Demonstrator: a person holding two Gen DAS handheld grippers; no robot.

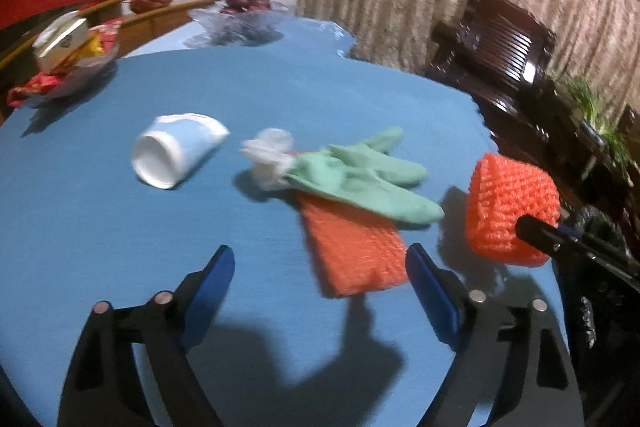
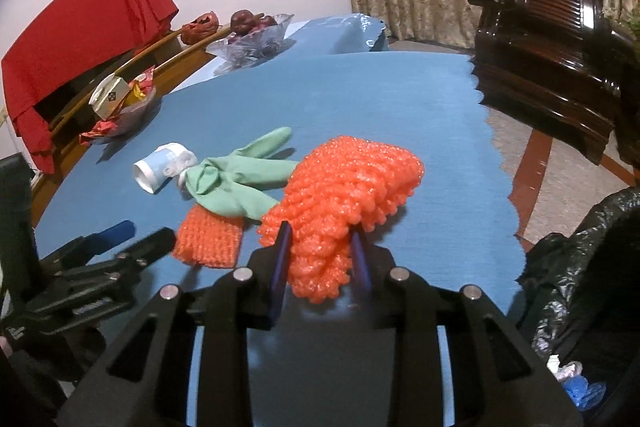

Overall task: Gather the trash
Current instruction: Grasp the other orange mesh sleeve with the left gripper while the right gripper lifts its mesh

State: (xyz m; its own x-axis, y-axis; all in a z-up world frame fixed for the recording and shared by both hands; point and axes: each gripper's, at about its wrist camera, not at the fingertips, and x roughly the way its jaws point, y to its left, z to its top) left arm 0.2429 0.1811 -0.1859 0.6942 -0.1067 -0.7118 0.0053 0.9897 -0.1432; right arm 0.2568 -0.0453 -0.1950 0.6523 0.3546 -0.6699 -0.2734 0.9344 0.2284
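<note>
On the blue-covered table lie a tipped paper cup, a crumpled white tissue just beside it, and a green rubber glove whose lower edge drapes over a flat orange foam net sleeve. Farther back stand a glass dish of wrapped snacks and a small carton and a clear bowl of dark red fruit; motion blur softens both. A dark wooden chair stands beyond the table's scalloped edge, and a red cloth hangs at the wall. A black trash bag sits at the right, cut off by the frame, with white and blue scraps showing inside. The left hand-held gripper is spread wide above the bare table with nothing between its pads, the flat net sleeve just ahead. The right hand-held gripper is pinched narrow on a second, bunched orange foam net, held clear of the table near the bag.
</note>
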